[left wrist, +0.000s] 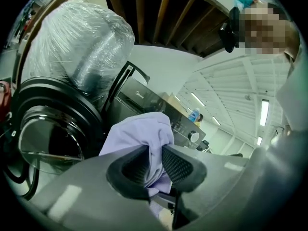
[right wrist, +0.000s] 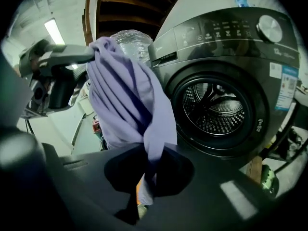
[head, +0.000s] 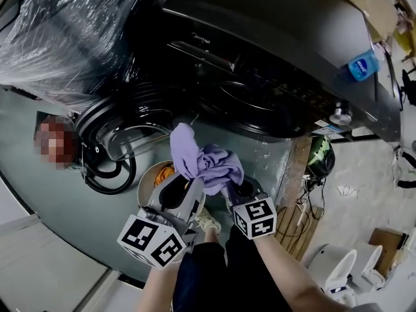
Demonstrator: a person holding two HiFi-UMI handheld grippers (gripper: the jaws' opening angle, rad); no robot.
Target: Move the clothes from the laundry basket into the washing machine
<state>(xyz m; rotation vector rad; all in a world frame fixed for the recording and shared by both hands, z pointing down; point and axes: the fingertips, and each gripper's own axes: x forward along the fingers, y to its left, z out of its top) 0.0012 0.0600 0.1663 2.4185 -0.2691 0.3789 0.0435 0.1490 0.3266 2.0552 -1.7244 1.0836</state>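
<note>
A lavender garment (head: pixel 209 164) hangs between both grippers in front of the dark front-loading washing machine (head: pixel 260 77). In the left gripper view, my left gripper (left wrist: pixel 155 165) is shut on a fold of the garment (left wrist: pixel 139 131). In the right gripper view, my right gripper (right wrist: pixel 149 170) is shut on the twisted lower end of the cloth (right wrist: pixel 125 100), with the open drum (right wrist: pixel 216 112) just to the right. From the head view, the left gripper (head: pixel 188 181) and right gripper (head: pixel 229 190) sit close together above the round laundry basket (head: pixel 148 174). The machine's door (head: pixel 110 125) stands open to the left.
A bulky plastic-wrapped appliance (head: pixel 71 31) stands left of the washer. A blue detergent bottle (head: pixel 362 65) rests on the machine's top. Black hoses (head: pixel 107 177) coil on the floor by the door. A wooden pallet (head: pixel 296 216) lies to the right.
</note>
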